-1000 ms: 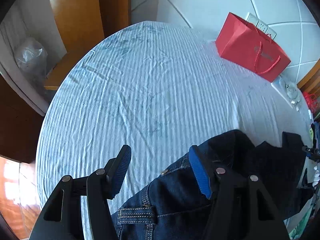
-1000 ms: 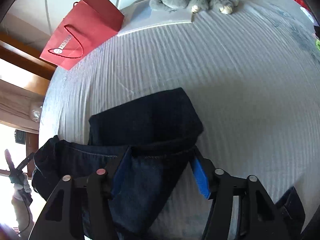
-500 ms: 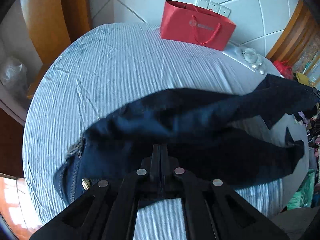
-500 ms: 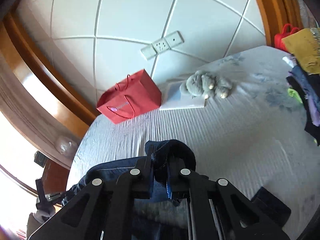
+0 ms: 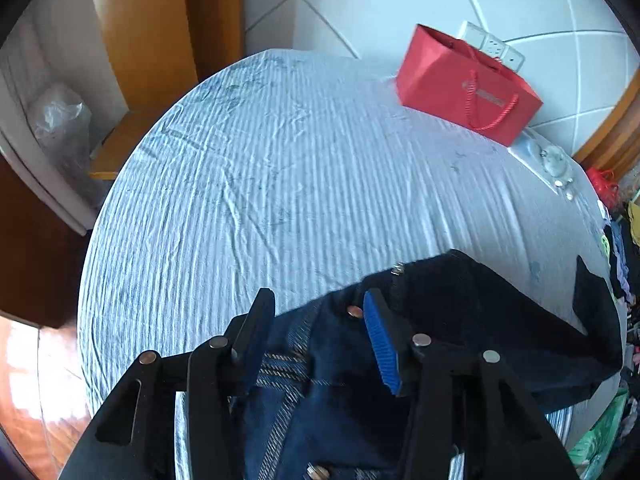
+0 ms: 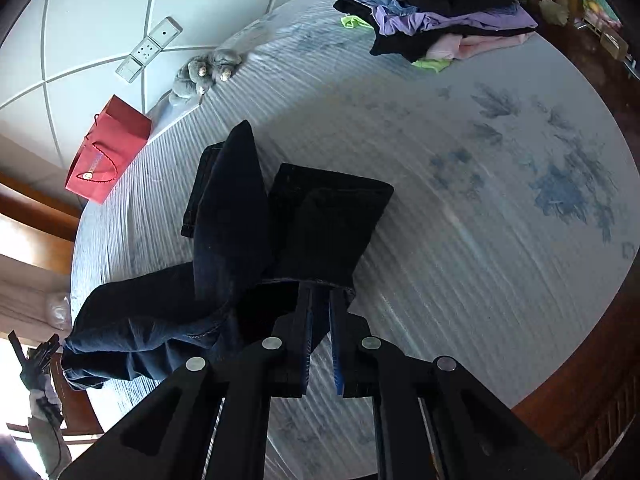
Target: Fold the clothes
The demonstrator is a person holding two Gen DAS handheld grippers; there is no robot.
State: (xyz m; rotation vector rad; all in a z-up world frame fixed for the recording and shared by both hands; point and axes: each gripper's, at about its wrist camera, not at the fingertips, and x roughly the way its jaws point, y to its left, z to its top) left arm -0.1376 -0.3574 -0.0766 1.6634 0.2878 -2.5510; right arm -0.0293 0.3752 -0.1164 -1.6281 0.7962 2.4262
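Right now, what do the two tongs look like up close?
Both are matte black plastic with triangular cut-outs and round silver pivot pins. The left tongs have ribbed bright blue pads on their inner faces. The right tongs show the same blue lining along their inner edges.

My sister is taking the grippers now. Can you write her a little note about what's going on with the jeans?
Left gripper: open, jaws just reopened, waistband of the jeans between them but not pinched.
Right gripper: shut on a jeans leg hem, lifted off the bed.
Jeans lie bunched and twisted near the bed's edge; pile of other clothes at the far side.
Done: nothing folded neatly yet.
Left: regrip waistband, straighten legs, fold, then the pile.
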